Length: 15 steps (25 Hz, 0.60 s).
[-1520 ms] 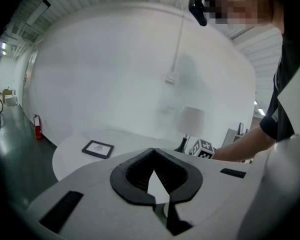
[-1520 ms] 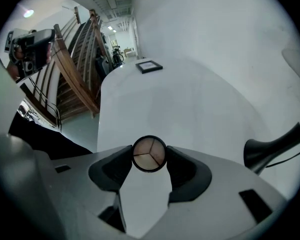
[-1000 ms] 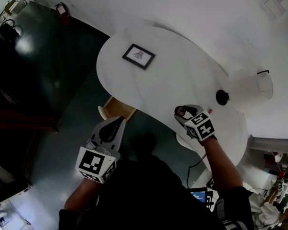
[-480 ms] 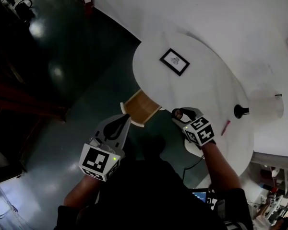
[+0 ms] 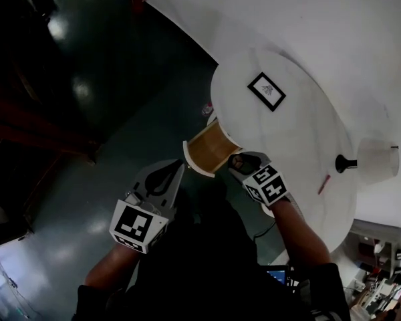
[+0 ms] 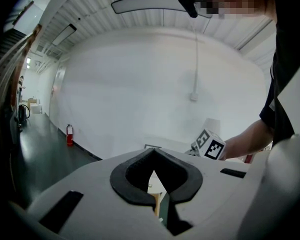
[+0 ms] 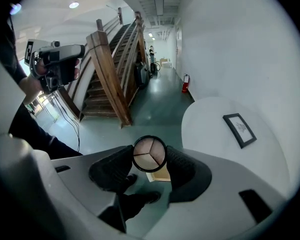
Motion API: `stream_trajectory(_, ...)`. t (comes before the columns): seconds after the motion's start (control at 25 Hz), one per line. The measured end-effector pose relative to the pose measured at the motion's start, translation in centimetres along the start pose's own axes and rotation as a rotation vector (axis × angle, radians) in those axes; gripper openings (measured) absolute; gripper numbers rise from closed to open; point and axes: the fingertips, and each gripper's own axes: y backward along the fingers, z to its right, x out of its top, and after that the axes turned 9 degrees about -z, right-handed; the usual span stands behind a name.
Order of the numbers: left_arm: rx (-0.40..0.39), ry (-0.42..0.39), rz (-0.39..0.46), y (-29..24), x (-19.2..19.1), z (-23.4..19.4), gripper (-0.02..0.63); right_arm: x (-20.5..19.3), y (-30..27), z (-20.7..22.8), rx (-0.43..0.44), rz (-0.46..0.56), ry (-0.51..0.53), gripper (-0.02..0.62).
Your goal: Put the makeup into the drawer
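Note:
A round black makeup compact (image 7: 149, 154) with three beige shades sits between the pads of my right gripper (image 7: 149, 155), which is shut on it. In the head view that right gripper (image 5: 243, 163) hangs at the table's near edge, just right of the open wooden drawer (image 5: 212, 150). The drawer (image 7: 160, 176) also shows below the compact in the right gripper view. My left gripper (image 5: 167, 174) hovers lower left of the drawer, off the table, shut with nothing held. Its pads (image 6: 140, 199) meet at the tips, and a sliver of the drawer (image 6: 153, 183) shows through the gap.
The white oval table (image 5: 301, 136) carries a black picture frame (image 5: 266, 91), a white-shaded lamp (image 5: 375, 160) and a small pink-red item (image 5: 324, 184). Dark green floor lies left of it. A wooden staircase (image 7: 110, 69) and a person holding a camera (image 7: 57, 64) stand beyond.
My right gripper has carried the compact left, from over the table near the lamp to beside the open drawer. The left gripper has hardly moved.

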Motion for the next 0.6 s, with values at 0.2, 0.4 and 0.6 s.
stream_trajectory(0.2, 0.015, 0.015, -0.023, -0.8, -1.8, -1.6, 0.012, 0.7, -3.9, -1.5, 0.012, -0.029, 0.065, 0.218)
stream_trajectory(0.4, 0.051, 0.051, -0.046, -2.4, -4.2, -3.6, 0.011, 0.5, -9.0, -2.1, 0.020, -0.062, 0.142, 0.218)
stream_trajectory(0.6, 0.115, 0.130, -0.053, -4.3, -6.8, -6.4, 0.012, -1.3, -15.0, -1.3, 0.039, -0.102, 0.164, 0.218)
